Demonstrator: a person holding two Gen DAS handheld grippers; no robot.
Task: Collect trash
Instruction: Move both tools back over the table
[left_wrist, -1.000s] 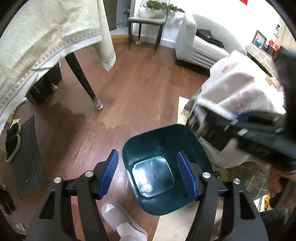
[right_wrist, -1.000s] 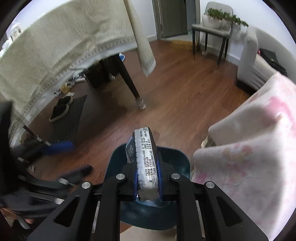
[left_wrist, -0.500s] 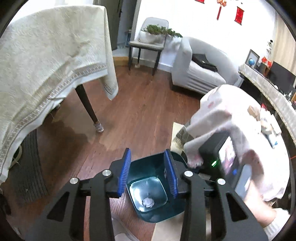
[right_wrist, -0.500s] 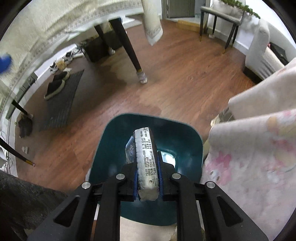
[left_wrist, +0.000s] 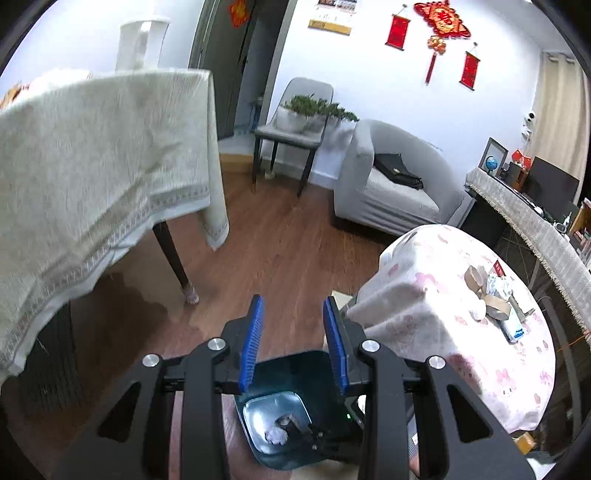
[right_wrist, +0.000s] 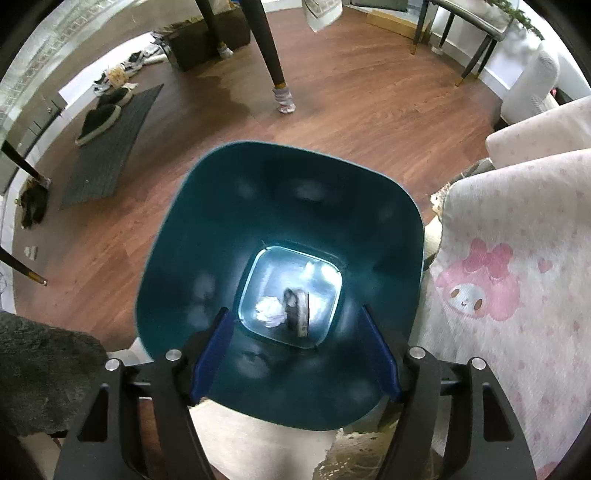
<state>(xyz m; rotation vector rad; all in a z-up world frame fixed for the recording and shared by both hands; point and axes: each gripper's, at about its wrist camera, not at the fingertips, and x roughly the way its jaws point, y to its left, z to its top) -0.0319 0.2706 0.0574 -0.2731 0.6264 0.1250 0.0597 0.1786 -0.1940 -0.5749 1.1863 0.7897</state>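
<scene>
Left wrist view: my left gripper (left_wrist: 293, 341), jaws narrowed and empty, faces table trash (left_wrist: 493, 301), light and crushable, best pinched mid-body; right wrist view: my right gripper (right_wrist: 295, 354), just opened, hangs empty over the teal bin (right_wrist: 207, 206) holding the packet (right_wrist: 297, 306).

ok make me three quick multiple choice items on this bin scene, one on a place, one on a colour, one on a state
1. Where does the silver wrapper lie?
A. on the wood floor
B. on the bin's bottom beside the crumpled tissue
C. on the pink table

2. What colour is the trash bin?
A. teal
B. red
C. white

3. How does the right gripper stand?
A. shut on the wrapper
B. shut, empty
C. open, empty

Answers: 1 B, wrapper and tissue lie together at the bottom; 2 A, its walls are dark teal; 3 C, its jaws have just been opening, nothing between them.
</scene>
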